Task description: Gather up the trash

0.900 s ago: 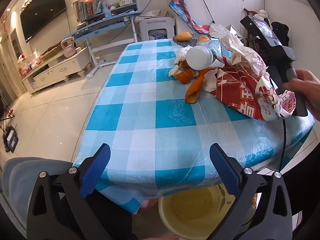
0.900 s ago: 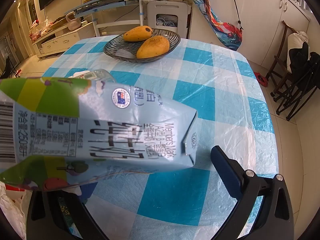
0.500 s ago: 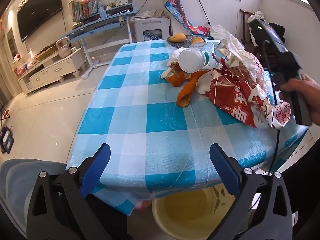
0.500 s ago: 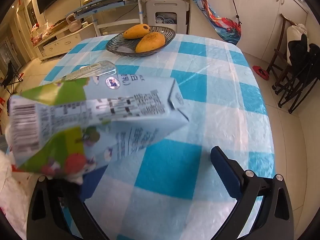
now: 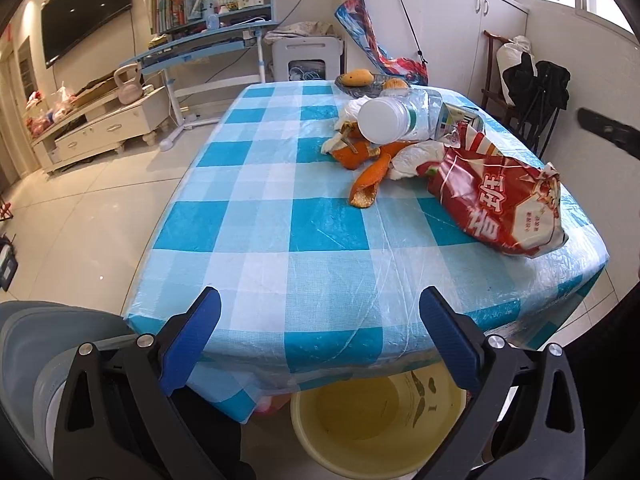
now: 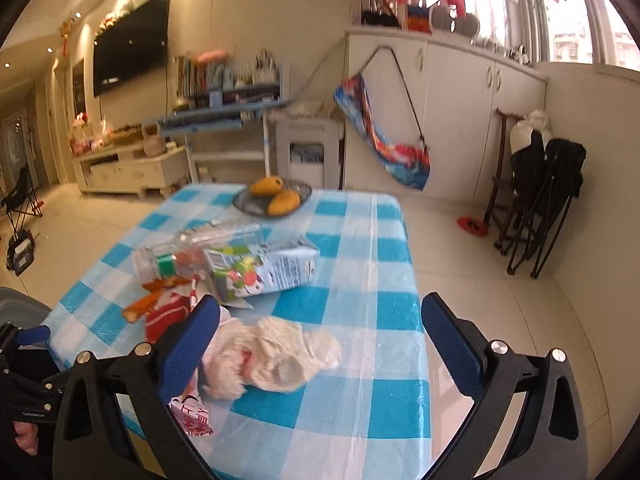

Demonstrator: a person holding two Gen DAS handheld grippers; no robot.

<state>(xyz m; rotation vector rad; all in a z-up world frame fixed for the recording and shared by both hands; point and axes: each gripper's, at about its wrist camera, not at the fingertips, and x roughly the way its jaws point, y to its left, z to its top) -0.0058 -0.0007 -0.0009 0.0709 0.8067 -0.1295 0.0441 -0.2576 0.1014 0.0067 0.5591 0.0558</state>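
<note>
Both tongs are hanging wide open, holding nothing. The crumpled tissue [image 6: 276,356] is lying on the counter [image 6: 372,392] right ahead of the right tongs [image 6: 320,344], nearer than the left tongs [image 5: 316,338].

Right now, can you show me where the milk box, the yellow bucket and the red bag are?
milk carton [image 6: 276,270]: right wrist view, on its pale blue side panel.
yellow bucket [image 5: 360,412]: left wrist view, on its inner wall.
red snack bag [image 5: 496,204]: left wrist view, on its printed front.

red snack bag [image 5: 500,204]: large white Chinese characters, one reads "班" | milk carton [image 6: 276,272]: print illegible
</note>
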